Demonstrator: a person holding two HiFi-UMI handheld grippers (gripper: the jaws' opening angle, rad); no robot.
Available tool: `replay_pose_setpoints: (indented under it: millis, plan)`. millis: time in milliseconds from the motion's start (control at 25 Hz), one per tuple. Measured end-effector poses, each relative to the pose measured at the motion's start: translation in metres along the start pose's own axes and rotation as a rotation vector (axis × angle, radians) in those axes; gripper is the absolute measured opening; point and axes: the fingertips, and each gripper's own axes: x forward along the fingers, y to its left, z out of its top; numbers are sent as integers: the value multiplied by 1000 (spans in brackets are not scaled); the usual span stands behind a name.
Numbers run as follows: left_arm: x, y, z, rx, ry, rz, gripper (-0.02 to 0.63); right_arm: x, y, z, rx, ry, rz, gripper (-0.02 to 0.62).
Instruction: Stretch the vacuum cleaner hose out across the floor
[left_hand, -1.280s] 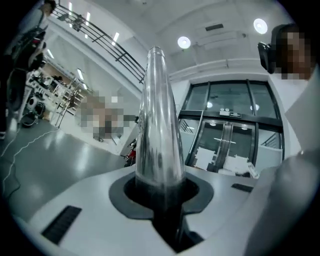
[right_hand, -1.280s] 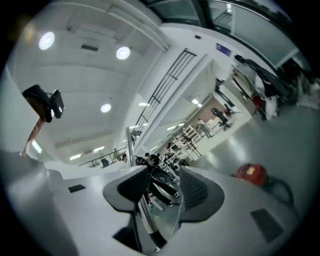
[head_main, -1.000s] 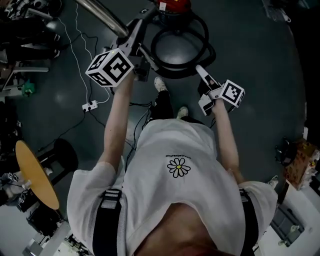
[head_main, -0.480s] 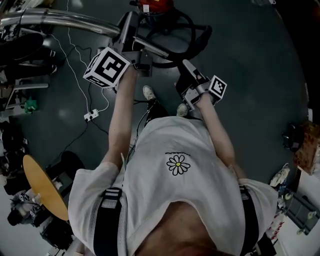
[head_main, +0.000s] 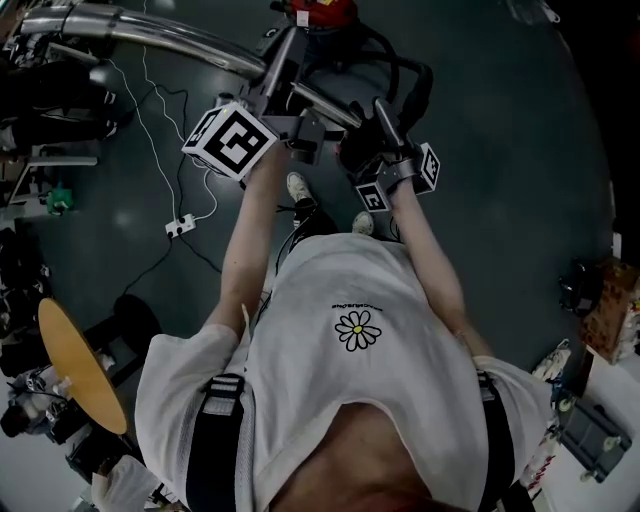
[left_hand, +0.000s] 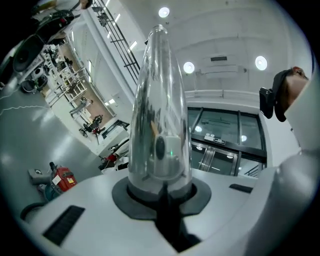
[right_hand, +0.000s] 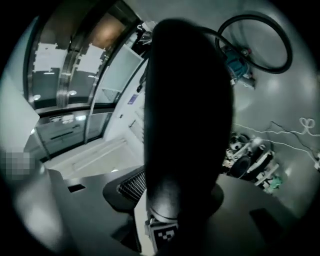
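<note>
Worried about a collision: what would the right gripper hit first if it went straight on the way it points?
Probably nothing near. The right gripper is shut on the black hose end, which hides dead ahead; past it, likely the far windowed wall.
</note>
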Motion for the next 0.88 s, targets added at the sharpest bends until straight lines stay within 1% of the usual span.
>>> replay_pose_setpoints:
  millis: [40, 80, 120, 240, 320, 360, 400, 520, 560, 600, 640, 720, 840, 880]
  plan:
    - [-1, -3, -4, 2, 16, -23, 52, 1, -1, 2, 3, -23, -18, 195]
    - [-1, -7, -8, 9, 34, -51, 52, 0, -3, 4, -7, -40, -37, 178]
    - [-1, -11, -12, 19, 61, -81, 54, -3, -2, 4, -24, -50, -51, 121]
    - [-4, -16, -28, 27, 178, -152, 55, -12, 4, 7, -85, -62, -64, 118]
    - [-9, -13, -36, 21, 230, -160, 58, -15, 8, 9, -128, -57, -74, 118]
    - [-12, -11, -41, 40, 265, -155, 68, -16, 10, 10, -148, -50, -79, 118]
    - [-16, -10, -47, 77, 310, -148, 91, -16, 14, 11, -168, -41, -80, 118]
    - [-25, -7, -69, 218, 452, -119, 199, -17, 30, 15, -226, -20, -66, 118]
    - [-27, -4, -75, 239, 487, -98, 239, -17, 34, 16, -245, -15, -62, 117]
    - [-30, -1, -79, 234, 512, -75, 256, -17, 38, 16, -265, -8, -62, 117]
    - [-33, 3, -82, 207, 530, -55, 263, -17, 41, 15, -285, 0, -64, 117]
    - [-38, 9, -84, 124, 543, -29, 264, -14, 47, 13, -341, 23, -75, 117]
    - [-43, 10, -85, -27, 533, -30, 265, -1, 66, 13, -493, 68, -90, 114]
    - [-48, 9, -90, -53, 569, -42, 265, 5, 76, 14, -555, 76, -93, 112]
